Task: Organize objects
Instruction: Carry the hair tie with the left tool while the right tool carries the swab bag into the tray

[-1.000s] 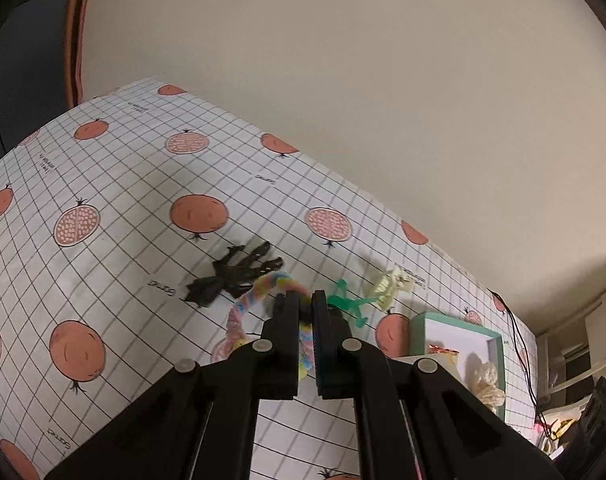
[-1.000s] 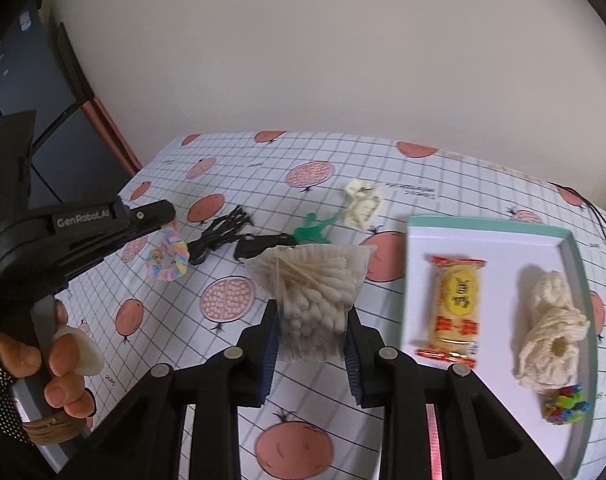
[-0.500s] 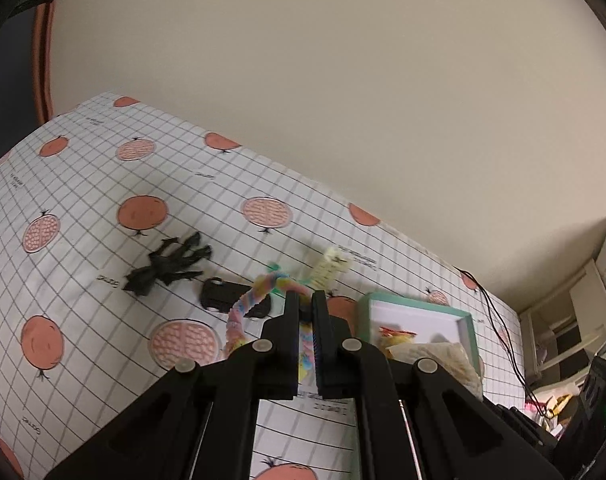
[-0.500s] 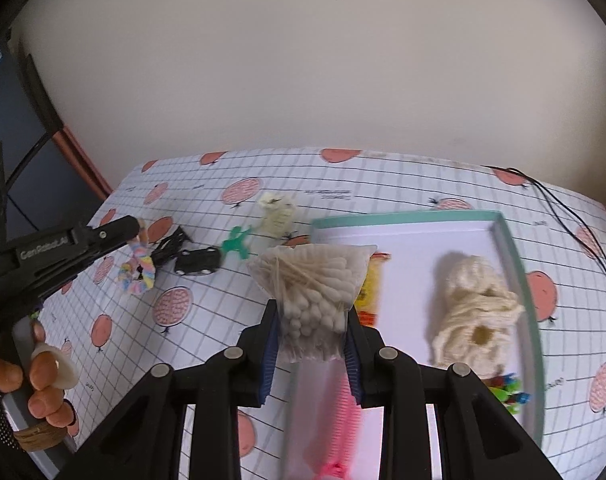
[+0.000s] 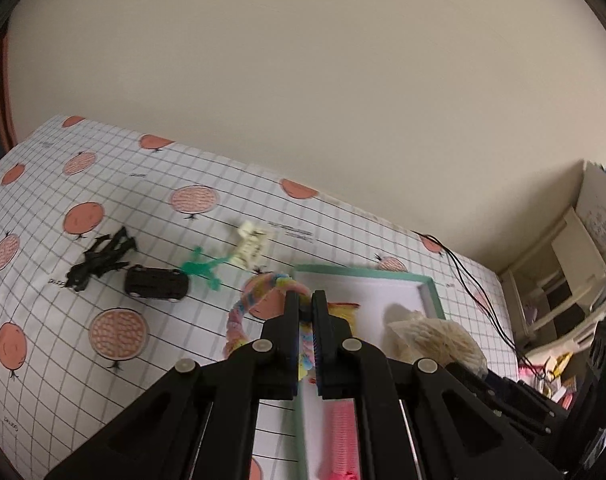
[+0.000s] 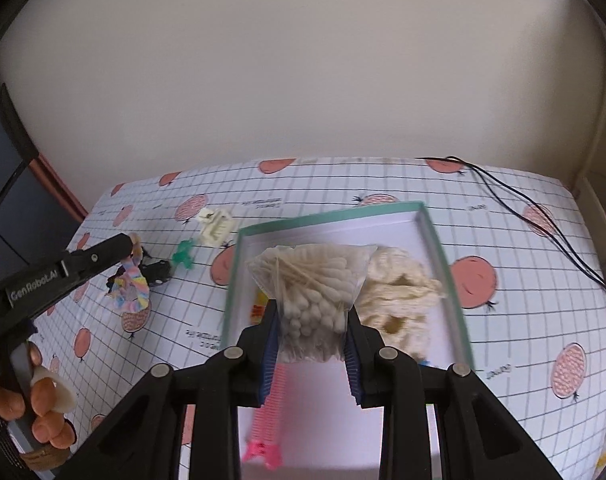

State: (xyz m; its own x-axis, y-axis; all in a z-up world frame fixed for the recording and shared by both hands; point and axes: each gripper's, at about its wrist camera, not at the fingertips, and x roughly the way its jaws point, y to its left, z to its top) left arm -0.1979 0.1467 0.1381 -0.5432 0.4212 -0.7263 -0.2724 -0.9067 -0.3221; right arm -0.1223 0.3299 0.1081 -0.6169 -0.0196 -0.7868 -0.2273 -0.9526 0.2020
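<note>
So both claws swung over toward the teal tray (image 6: 455, 296) in the last second; the right gripper (image 6: 313, 320), which was out over the tablecloth (image 6: 523, 264) before, now hangs above the tray floor, pinching the bag of cotton swabs (image 6: 311, 280), with the cream scrunchie (image 6: 399, 280) just beyond its right finger and the pink comb (image 6: 269, 412) right under it. Left gripper (image 5: 302, 312) is clamped on the rainbow scrunchie (image 5: 243, 308), tips just at the tray's near-left rim, black toy car (image 5: 157, 282) off to its left; looks like both drops are close, swabs first.
</note>
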